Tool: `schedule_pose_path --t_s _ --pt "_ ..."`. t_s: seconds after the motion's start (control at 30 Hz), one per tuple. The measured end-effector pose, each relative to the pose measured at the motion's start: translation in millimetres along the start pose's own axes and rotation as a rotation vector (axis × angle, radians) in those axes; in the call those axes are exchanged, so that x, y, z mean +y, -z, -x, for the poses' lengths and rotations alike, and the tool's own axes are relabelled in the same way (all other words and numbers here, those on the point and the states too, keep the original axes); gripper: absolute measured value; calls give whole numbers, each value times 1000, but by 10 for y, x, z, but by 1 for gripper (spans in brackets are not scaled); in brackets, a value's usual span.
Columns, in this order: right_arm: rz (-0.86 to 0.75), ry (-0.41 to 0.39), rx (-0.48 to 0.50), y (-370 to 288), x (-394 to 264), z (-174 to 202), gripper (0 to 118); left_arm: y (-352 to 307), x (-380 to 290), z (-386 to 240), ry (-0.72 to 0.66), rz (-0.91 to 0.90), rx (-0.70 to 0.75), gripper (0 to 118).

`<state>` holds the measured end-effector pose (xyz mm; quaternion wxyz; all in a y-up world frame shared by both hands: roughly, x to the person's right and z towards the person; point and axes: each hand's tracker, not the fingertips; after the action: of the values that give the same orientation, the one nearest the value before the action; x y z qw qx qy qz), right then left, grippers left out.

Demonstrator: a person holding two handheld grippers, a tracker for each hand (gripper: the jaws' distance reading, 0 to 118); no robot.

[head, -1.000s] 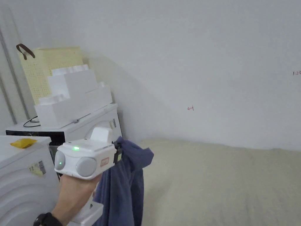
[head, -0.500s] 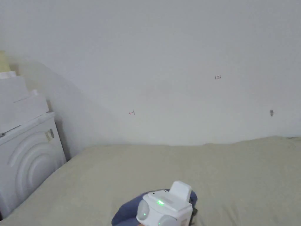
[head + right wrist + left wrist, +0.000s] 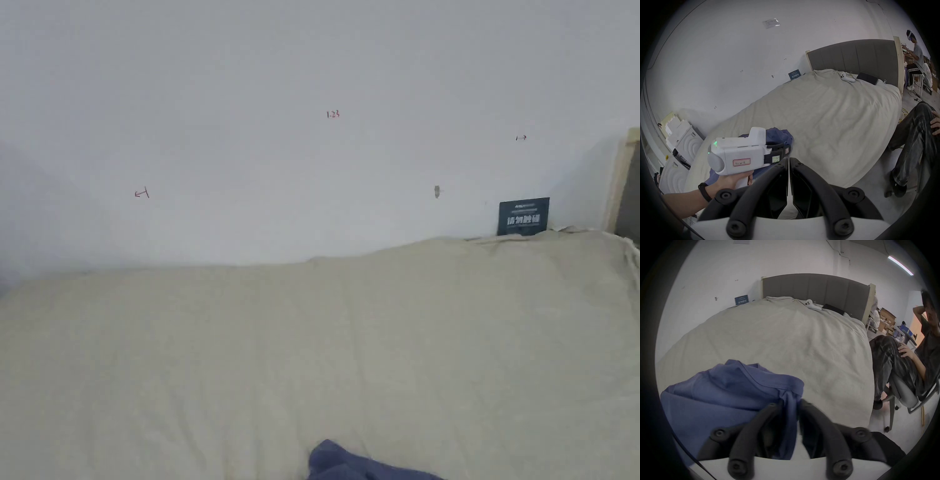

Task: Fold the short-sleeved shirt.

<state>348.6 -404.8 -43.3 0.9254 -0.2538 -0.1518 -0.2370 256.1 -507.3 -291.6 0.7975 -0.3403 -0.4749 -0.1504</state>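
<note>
My left gripper (image 3: 790,404) pinches a fold of the blue shirt (image 3: 724,392), bunched lower left of frame on the bed (image 3: 786,345). My right gripper (image 3: 788,160), jaws together, empty, sits right of it.

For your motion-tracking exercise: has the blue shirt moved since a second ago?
Yes. The shirt hung beside the white appliance off the bed's end; now it lies bunched on the bed, the left gripper shut on it.

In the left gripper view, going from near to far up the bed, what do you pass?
Left tongs → blue shirt → bare bedspread → white controller → grey headboard.
</note>
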Motion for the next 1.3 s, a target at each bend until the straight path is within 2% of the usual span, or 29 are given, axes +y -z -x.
schedule_pose_path --t_s 0.03,0.13,0.2,0.27,0.33,0.4,0.47,0.57,0.67,0.77,0.8,0.83,0.9,0.93,1.03,1.07,1.13,1.2,1.3 --pt "-9 -15 15 0 9 15 2 -157 -22 102 -54 -28 4 56" --pt "-30 -82 58 48 72 159 2 -927 -126 524 -71 -161 153 59" --pt "-38 -135 107 95 148 329 2 -1630 -208 773 -67 -228 303 60" --pt "-68 -192 149 130 223 537 2 -2343 -350 1007 -121 -322 414 67" --pt "-77 -233 216 173 299 748 2 -3043 -586 1159 -240 -407 487 78" --pt "-88 -231 263 189 335 933 2 -3568 -789 1159 -273 -441 559 86" --pt "-71 -240 318 206 362 1097 2 -4012 -1005 1083 -297 -489 676 86" --pt "-71 -262 361 192 357 1315 2 -4452 -1267 941 -340 -515 755 86" --pt "-84 -311 387 141 329 1466 2 -4712 -1482 821 -385 -527 755 86" --pt "-123 -370 371 54 294 1549 2 -4804 -1604 677 -448 -555 764 86" --pt "-141 -378 352 21 282 1557 2 -4821 -1648 620 -446 -568 758 83" --pt "-148 -384 343 -9 274 1554 2 -4800 -1640 567 -445 -576 789 73" --pt "-157 -384 326 -63 251 1531 2 -4786 -1650 455 -416 -578 855 26" --pt "-156 -385 324 -83 239 1509 2 -4770 -1647 414 -387 -595 877 12" --pt "-149 -385 308 -132 191 1449 2 -4742 -1658 351 -389 -612 877 0" --pt "-149 -386 300 -145 175 1435 2 -4733 -1647 354 -401 -629 815 0" --pt "-147 -380 286 -161 149 1397 2 -4693 -1637 378 -446 -623 814 0" --pt "-145 -366 292 -166 148 1378 2 -4646 -1632 384 -415 -602 791 0" --pt "-146 -367 286 -162 139 1375 2 -4639 -1654 427 -439 -617 766 0"
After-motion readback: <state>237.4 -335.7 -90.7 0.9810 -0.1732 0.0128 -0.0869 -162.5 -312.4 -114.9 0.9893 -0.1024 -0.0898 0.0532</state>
